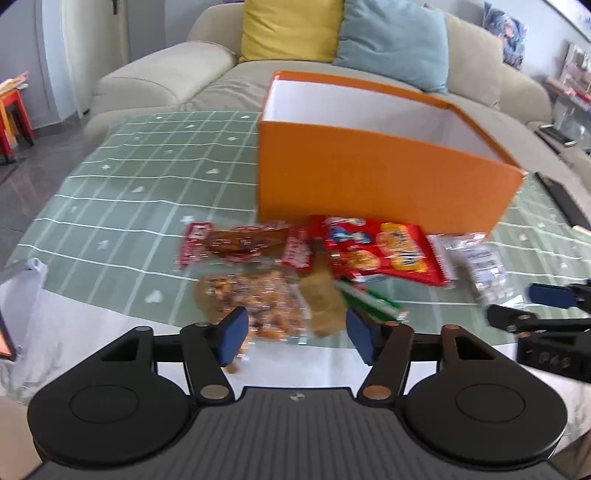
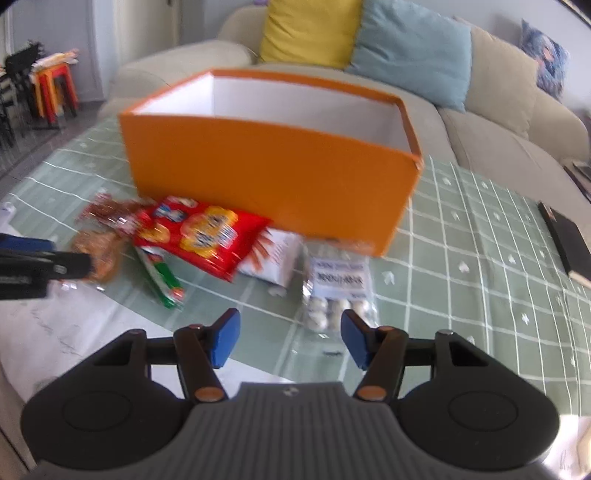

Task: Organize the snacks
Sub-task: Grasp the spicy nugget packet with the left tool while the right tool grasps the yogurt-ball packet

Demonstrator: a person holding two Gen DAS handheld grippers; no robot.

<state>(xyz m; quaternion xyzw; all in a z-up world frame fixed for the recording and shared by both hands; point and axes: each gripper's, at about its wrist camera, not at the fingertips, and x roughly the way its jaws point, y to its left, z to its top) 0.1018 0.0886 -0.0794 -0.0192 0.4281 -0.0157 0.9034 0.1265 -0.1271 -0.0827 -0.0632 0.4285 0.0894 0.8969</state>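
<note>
An open orange box (image 1: 369, 170) (image 2: 266, 173) with a white inside stands on the table, and snack packs lie in front of it. My left gripper (image 1: 295, 334) is open and empty, just short of a clear bag of orange-brown snacks (image 1: 255, 299). Beyond lie a dark snack in a red wrapper (image 1: 243, 243), a red biscuit bag (image 1: 384, 251) (image 2: 203, 232) and a green stick pack (image 1: 373, 301) (image 2: 162, 280). My right gripper (image 2: 290, 338) is open and empty, just before a clear bag of white balls (image 2: 336, 288). A white pack (image 2: 273, 258) lies under the red bag.
The table has a green checked cloth (image 2: 461, 258) and a bare marble front edge (image 1: 92, 332). A black book (image 2: 569, 243) lies at the right edge. A beige sofa with yellow (image 1: 291, 29) and blue cushions stands behind. Red stools (image 2: 55, 88) stand far left.
</note>
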